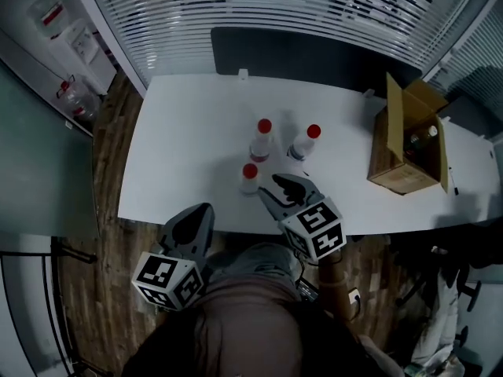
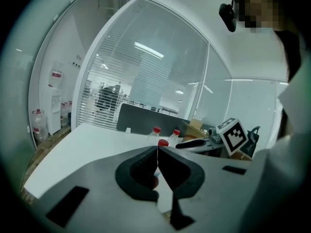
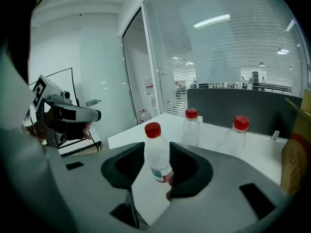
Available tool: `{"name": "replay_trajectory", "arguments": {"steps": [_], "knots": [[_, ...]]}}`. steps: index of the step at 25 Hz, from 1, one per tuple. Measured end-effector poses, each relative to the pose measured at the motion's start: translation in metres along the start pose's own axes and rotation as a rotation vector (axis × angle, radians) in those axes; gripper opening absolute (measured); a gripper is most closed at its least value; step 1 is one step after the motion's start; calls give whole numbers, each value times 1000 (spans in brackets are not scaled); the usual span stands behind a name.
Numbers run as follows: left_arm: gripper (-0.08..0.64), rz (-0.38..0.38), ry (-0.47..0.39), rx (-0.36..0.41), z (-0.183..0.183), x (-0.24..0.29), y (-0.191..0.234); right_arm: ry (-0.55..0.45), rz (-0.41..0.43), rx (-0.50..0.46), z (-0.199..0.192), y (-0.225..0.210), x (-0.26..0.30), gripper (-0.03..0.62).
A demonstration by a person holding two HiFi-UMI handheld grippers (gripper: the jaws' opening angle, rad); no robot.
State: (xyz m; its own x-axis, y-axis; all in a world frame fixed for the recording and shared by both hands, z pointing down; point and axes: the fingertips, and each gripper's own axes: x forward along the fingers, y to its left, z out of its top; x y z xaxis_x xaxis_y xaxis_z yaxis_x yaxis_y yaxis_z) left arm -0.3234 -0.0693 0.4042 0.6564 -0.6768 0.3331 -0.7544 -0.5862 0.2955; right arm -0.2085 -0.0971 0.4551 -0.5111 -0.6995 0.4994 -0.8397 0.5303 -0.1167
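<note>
Left claw [image 2: 157,152]: we see two broad grey shells, each lined with a scooped black pad [image 2: 133,176]. A black rectangular slot [image 2: 68,205] is cut into each outer flank.
Right claw [image 3: 156,154]: we find the same build, with matt grey shells, curved black linings and a dark slot on either side.
Right marker cube [image 1: 317,228]: we note a white cube printed with black square markers, fixed at the rear of the right claw.
Left marker cube [image 1: 169,280]: it is the same kind of cube, lower and to the left of the right marker cube.
Top [image 1: 251,328]: we make out dull brown-mauve cloth below the right marker cube.
Trousers [image 1: 250,259]: we see grey-blue fabric just left of the right marker cube.
</note>
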Motion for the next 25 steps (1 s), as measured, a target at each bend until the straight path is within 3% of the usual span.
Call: {"name": "replay_trajectory", "arguments": {"steps": [6, 25], "knots": [[9, -62, 15, 24, -1, 10, -12, -23, -57, 23, -1, -9, -27, 170], [8, -179, 30, 89, -2, 19, -44, -156, -278, 121, -2, -23, -88, 33]]}}
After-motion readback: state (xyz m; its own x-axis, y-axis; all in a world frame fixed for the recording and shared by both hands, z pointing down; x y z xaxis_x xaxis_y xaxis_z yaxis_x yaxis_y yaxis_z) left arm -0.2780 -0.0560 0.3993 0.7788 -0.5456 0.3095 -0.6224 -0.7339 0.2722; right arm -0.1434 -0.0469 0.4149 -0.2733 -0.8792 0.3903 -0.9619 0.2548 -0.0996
